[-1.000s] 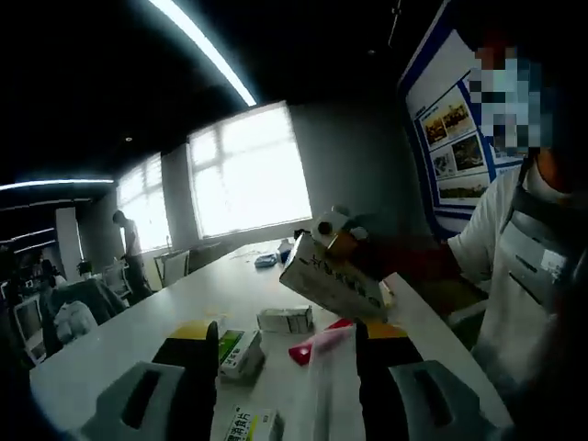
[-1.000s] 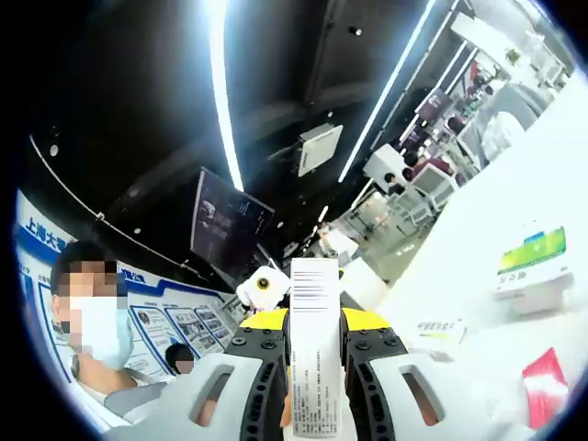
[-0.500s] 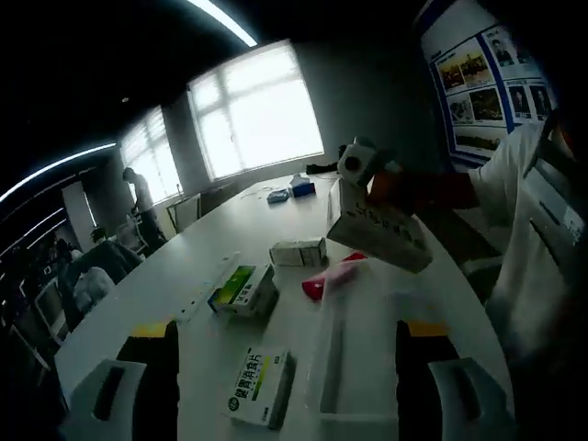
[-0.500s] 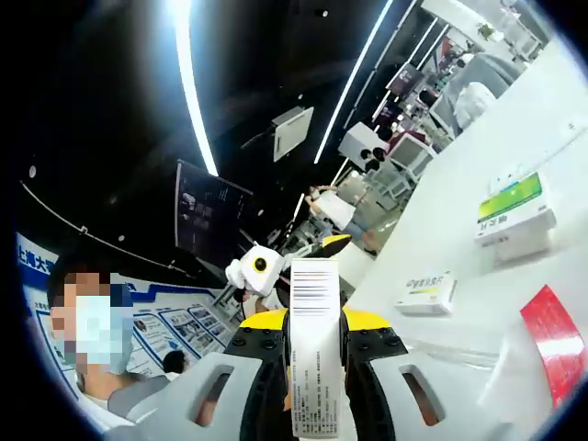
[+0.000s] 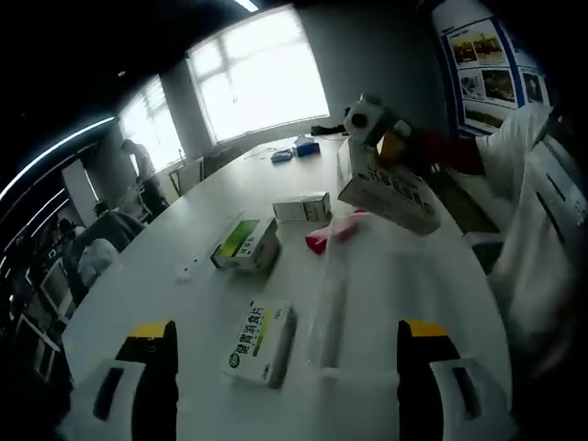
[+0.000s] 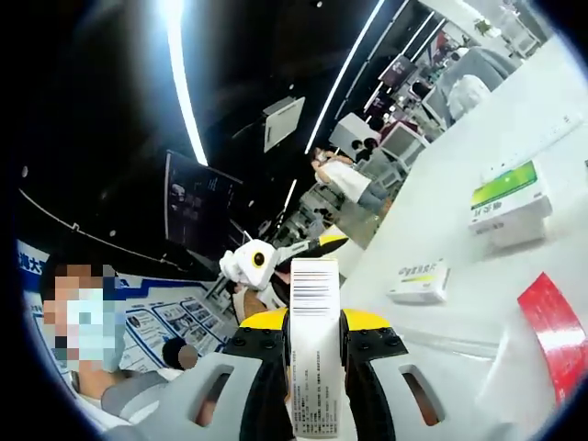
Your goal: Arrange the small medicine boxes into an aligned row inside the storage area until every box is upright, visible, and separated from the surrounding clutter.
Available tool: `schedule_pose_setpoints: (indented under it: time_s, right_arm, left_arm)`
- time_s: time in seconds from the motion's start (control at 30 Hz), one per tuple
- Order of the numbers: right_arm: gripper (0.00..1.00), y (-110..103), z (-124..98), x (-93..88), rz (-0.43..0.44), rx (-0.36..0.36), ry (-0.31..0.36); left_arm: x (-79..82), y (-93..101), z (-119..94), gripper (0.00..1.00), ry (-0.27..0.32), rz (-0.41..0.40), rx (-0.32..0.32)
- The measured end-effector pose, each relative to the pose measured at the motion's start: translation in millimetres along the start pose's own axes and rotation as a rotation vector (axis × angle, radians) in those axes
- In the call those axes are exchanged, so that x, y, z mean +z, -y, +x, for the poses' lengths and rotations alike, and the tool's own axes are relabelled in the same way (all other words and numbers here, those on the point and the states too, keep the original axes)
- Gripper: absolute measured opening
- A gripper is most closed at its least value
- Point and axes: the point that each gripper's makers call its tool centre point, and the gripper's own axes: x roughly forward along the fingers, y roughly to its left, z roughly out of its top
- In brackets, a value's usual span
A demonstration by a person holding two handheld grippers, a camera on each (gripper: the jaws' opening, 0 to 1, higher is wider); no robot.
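My right gripper [image 6: 315, 320] is shut on a white medicine box [image 6: 314, 367] with a barcode, held upright in the air. In the left gripper view that white medicine box [image 5: 386, 195] hangs tilted above the table's right side, with the right gripper [image 5: 390, 152] behind it. My left gripper [image 5: 288, 329] stands wide open above the white table [image 5: 165, 294], gripping nothing. Below it lies a flat green-and-white box [image 5: 258, 341]. Farther off are a green-topped box [image 5: 245, 244], a small white box [image 5: 301, 207] and a red pack [image 5: 333, 233]. A clear plastic tray [image 5: 328, 308] lies between them.
A person in a white shirt [image 5: 537, 230] stands at the table's right edge. Another person [image 5: 140, 175] stands by the bright windows [image 5: 257, 83]. Small items [image 5: 296, 152] sit at the table's far end. Posters [image 5: 487, 55] hang on the right wall.
My left gripper's jaws have spread much wider, and its view has tipped down over the table. The right gripper keeps its hold on the white box, drifting slightly.
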Motion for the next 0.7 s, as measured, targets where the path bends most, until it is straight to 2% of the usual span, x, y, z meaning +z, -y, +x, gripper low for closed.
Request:
schedule_pose_setpoints:
  time_s: [0.3,0.47,0.57,0.7]
  right_arm:
    - [0.19,3.4,6.0,-3.7,0.007,-0.008,-0.012]
    - [0.19,4.1,10.2,-6.4,0.019,-0.003,-0.021]
    - [0.19,5.2,14.5,-9.2,0.024,-0.001,-0.029]
    - [0.19,4.6,19.0,-14.9,0.035,0.001,-0.051]
  left_arm:
    - [9.2,-0.3,-5.4,1.00,0.053,0.000,-0.002]
    - [9.5,-4.9,-8.9,1.00,0.061,0.006,0.023]
    - [12.1,-3.6,-7.9,1.00,0.082,-0.017,0.011]
    - [16.3,-0.3,-8.8,1.00,0.093,-0.008,0.002]
